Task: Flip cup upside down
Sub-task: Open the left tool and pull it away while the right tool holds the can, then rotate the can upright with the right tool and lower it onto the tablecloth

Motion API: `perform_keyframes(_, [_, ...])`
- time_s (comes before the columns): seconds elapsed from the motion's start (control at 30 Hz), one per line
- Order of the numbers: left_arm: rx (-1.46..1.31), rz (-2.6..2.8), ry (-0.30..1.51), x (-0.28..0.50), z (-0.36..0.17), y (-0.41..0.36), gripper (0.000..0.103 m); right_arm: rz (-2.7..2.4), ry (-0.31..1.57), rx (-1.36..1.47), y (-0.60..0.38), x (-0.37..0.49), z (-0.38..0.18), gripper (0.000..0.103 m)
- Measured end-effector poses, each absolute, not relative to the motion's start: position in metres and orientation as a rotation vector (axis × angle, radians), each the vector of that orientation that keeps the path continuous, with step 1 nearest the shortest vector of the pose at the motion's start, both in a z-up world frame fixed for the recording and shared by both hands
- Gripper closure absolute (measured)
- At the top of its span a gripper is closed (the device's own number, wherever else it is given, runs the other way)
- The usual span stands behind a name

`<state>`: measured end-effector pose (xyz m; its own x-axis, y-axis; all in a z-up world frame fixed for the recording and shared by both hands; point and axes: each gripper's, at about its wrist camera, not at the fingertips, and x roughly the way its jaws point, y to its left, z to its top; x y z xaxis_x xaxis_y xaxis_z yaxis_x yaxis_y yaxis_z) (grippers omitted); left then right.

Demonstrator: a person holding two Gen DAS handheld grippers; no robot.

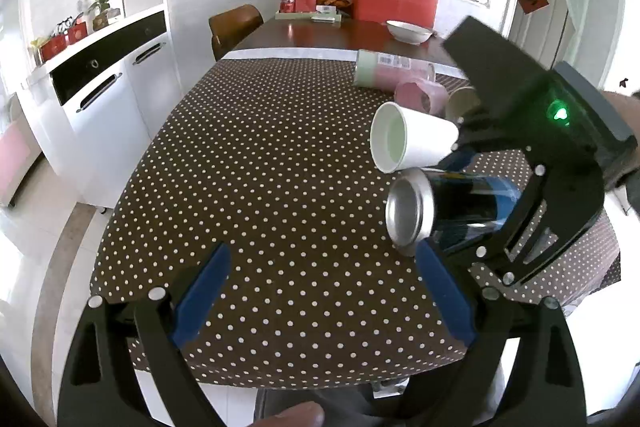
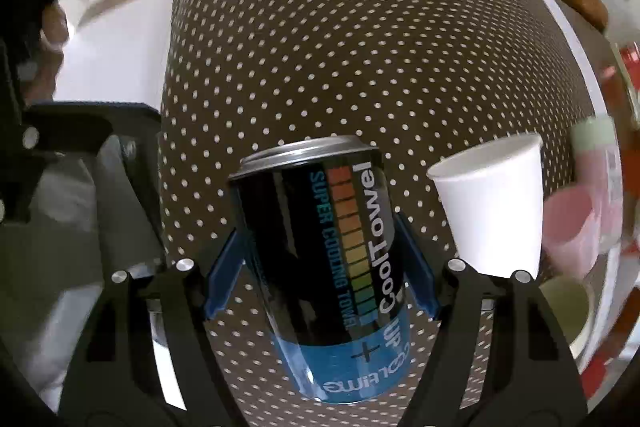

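- Right tool (image 2: 320,263) clamped on the "CoolTowel" can (image 2: 324,259); blue pads on both sides of it, can lifted off the polka-dot worktop (image 2: 360,47).
- Can's long axis runs along the tool fingers; silver end points away from the wrist, toward 12 o'clock in right wrist view.
- Left wrist view: can (image 1: 448,211) lies near horizontal, silver end toward 9 o'clock, so flip looks about half done.
- Left tool (image 1: 320,287) spread apart, holding nothing, at 6 o'clock below the can; right tool (image 1: 460,243) is the one on it.
- White paper cup (image 1: 412,137) just beside the can at 12 o'clock, collision risk.
- Only right view shows the label; only left shows tilt.
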<state>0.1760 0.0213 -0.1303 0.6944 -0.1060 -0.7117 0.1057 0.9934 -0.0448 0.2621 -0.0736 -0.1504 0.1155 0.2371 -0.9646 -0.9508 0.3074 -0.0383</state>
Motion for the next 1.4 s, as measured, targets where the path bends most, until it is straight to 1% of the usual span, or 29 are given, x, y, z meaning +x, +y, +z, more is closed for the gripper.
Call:
perform_keyframes(0.17, [0.017,-0.13,0.769,0.178,-0.124,0.019,0.011,0.962,1.06,-0.499,-0.116,0.272,-0.132,0.033])
perform_keyframes(0.37, [0.047,-0.17,0.738,0.176,-0.115,0.005,0.011,0.854,0.99,0.029,-0.188,0.281,-0.127,0.034])
perform_keyframes(0.53, [0.093,-0.206,0.71,0.17,-0.107,-0.009,0.011,0.754,0.867,0.219,-0.229,0.265,-0.126,0.035])
perform_keyframes(0.67, [0.114,-0.222,0.69,0.165,-0.102,-0.019,0.011,0.674,0.753,0.244,-0.236,0.243,-0.112,0.035])
perform_keyframes(0.8, [0.123,-0.232,0.669,0.16,-0.098,-0.025,0.011,0.564,0.621,0.202,-0.239,0.218,-0.094,0.035])
perform_keyframes(0.9, [0.122,-0.238,0.648,0.155,-0.096,-0.03,0.011,0.448,0.519,0.125,-0.239,0.2,-0.091,0.035])
perform_keyframes(1.0, [0.119,-0.241,0.642,0.152,-0.097,-0.032,0.011,0.373,0.495,0.108,-0.233,0.192,-0.107,0.035])
perform_keyframes(1.17, [0.119,-0.25,0.638,0.144,-0.101,-0.034,0.011,0.298,0.52,0.115,-0.221,0.191,-0.143,0.035])
perform_keyframes(1.3, [0.121,-0.246,0.638,0.139,-0.104,-0.032,0.011,0.276,0.53,0.111,-0.216,0.193,-0.153,0.034])
perform_keyframes(1.33, [0.121,-0.245,0.638,0.139,-0.105,-0.031,0.011,0.266,0.522,0.106,-0.215,0.189,-0.154,0.033])
perform_keyframes(1.37, [0.12,-0.245,0.637,0.138,-0.105,-0.031,0.011,0.261,0.518,0.106,-0.216,0.186,-0.154,0.026])
perform_keyframes(1.4, [0.12,-0.244,0.636,0.137,-0.105,-0.031,0.011,0.253,0.508,0.11,-0.216,0.183,-0.152,0.022])
